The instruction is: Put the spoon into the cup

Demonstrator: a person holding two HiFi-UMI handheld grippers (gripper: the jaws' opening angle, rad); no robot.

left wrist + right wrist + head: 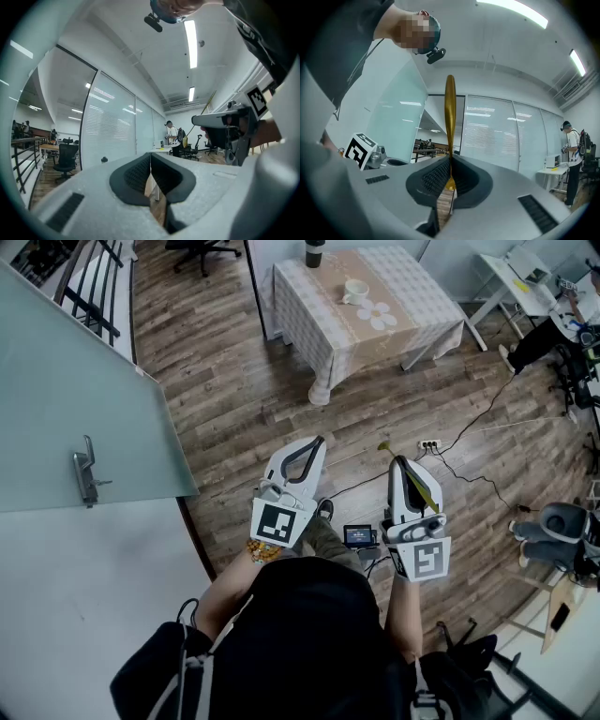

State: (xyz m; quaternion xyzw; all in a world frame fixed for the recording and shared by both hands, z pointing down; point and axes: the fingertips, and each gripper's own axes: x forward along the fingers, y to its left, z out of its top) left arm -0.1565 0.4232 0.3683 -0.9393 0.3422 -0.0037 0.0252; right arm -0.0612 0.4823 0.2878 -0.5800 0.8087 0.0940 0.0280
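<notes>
The right gripper [450, 172] is clenched on a thin golden spoon [450, 110], whose handle is pinched between the dark pads and whose length stands straight up out of the jaws. In the head view the same spoon [421, 485] lies slantwise across the right gripper [398, 462], one end poking out past the tips towards the left. The left gripper [151, 163] has its jaws pressed together with nothing between them, and it is held just left of the right one, both in front of the person's chest over a wooden floor [216, 381]. Well apart from both, at the far side of the room, a table [422, 292] with a pale patterned cloth bears a white cup [355, 291], standing just beside a flower-shaped mat [379, 316]. A dark tumbler [314, 252] stands at the table's far edge. At the left a frosted glass door [56, 409] carries a metal handle [86, 471], and a power strip [428, 443] lies on the floor beyond the right gripper.
</notes>
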